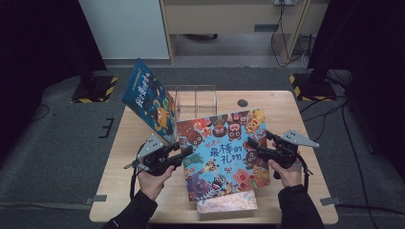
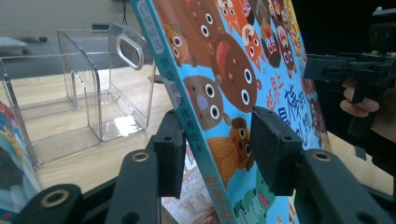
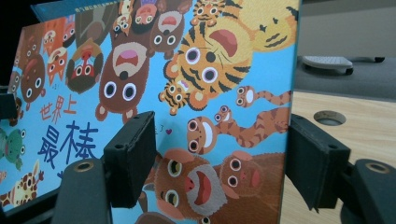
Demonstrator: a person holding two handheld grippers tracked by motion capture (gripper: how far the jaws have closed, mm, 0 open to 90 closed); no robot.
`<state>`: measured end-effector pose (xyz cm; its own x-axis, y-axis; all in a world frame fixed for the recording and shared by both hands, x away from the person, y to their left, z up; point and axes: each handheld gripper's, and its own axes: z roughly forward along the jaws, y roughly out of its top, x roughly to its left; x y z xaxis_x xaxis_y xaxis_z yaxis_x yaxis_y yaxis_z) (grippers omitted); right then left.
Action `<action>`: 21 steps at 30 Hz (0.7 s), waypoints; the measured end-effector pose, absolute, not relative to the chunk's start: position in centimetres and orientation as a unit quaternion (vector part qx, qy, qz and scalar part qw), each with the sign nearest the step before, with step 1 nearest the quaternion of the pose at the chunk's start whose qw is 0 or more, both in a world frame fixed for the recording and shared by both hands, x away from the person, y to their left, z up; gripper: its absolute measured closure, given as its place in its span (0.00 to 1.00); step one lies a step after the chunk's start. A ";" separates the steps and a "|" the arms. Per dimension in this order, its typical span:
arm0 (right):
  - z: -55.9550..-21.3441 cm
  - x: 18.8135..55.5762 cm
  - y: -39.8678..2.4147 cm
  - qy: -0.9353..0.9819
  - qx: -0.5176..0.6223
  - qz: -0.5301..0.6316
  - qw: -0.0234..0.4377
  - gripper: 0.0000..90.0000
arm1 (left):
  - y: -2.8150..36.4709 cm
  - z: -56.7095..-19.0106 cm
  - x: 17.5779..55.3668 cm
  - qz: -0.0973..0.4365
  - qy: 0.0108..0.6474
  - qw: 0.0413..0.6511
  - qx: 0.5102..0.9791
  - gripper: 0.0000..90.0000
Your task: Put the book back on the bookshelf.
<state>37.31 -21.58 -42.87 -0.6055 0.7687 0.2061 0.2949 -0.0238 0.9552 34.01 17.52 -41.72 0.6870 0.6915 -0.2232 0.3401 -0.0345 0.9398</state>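
Propping the picture book tilted at centre frame, lower edge down by a pink book on the bench. Bracketing its spine with the left claw, pads near both faces, contact impossible to tell. Gaping wide round the opposite edge with the right claw. Probably handling as light, stiff, glossy and slippery; gripping best at both side edges.

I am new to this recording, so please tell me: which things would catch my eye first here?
First, the big blue picture book with cartoon animals, tilted up at the table's middle between the left gripper and the right gripper. Next, a second blue book leaning at the rear left, beside a clear plastic divided rack.
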 end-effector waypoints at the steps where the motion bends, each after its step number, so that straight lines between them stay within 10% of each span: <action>1: -42.8 37.3 -21.6 0.669 0.395 0.596 0.201 0.34 | 17.5 -41.6 34.0 0.151 0.365 0.591 0.703 0.63; 21: -42.1 36.7 -21.9 0.656 0.385 0.614 0.210 0.38 | 17.5 -40.5 33.5 0.157 0.347 0.600 0.704 0.66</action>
<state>36.72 -21.95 -42.15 -0.6160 0.7628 0.1966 0.2469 -0.0501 0.9677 33.54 17.47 -40.53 0.7102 0.6763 -0.1953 0.3000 -0.0398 0.9531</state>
